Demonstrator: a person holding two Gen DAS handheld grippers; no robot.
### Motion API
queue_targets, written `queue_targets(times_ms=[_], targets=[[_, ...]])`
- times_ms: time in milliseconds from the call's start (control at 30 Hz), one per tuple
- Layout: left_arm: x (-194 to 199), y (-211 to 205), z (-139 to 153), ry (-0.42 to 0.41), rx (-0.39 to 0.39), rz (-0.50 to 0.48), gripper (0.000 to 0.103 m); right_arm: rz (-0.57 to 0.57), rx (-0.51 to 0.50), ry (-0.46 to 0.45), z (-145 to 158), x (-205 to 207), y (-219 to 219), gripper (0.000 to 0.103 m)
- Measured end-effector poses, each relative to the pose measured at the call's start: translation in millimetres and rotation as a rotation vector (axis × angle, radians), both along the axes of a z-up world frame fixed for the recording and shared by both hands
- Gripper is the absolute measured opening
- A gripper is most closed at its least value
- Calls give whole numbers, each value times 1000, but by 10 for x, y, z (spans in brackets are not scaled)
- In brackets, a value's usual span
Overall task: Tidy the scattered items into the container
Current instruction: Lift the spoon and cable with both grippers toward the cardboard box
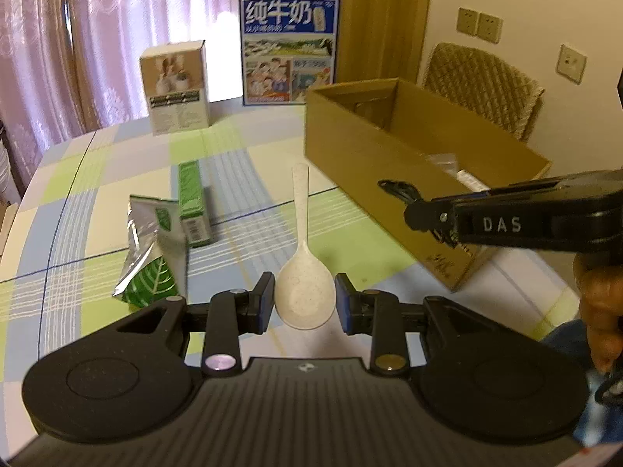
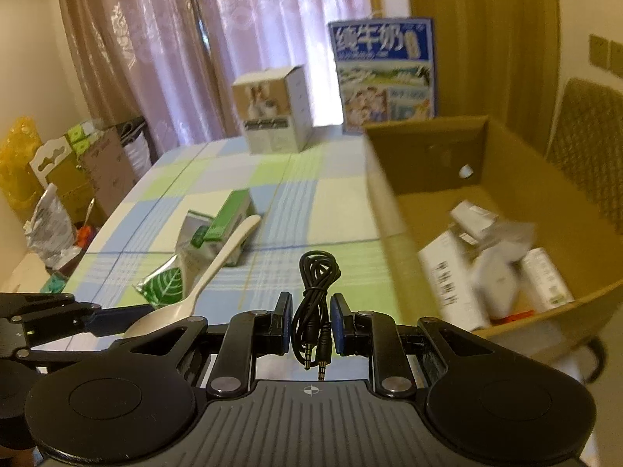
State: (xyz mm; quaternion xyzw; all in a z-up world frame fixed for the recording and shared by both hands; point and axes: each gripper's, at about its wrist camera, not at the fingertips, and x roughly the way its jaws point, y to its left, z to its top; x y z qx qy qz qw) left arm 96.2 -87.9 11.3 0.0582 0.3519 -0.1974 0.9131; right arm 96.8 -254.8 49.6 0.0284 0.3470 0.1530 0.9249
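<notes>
The left gripper (image 1: pixel 305 303) pinches the white spoon (image 1: pixel 304 272) by its bowl above the table (image 1: pixel 97 202); the right gripper (image 2: pixel 310 325) clamps the coiled black cable (image 2: pixel 315 292) beside the cardboard box (image 2: pixel 428 210); carry both well over the rim before releasing, since the blurred contents probably leave little room.

The checked table (image 1: pixel 97 202) carries the cardboard box (image 1: pixel 350 148), pouch (image 1: pixel 150 257) and cartons.
</notes>
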Motion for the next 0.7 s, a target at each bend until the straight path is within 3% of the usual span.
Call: queue_targets(times_ms=[367,700], targets=[[-139,-462,302,-45,-17,-67,28,-96,4,-60,297,-169,-602,17],[-107,-869,414,-44,-30,-107,28,-181,12,-76,369,-109,-1172,17]])
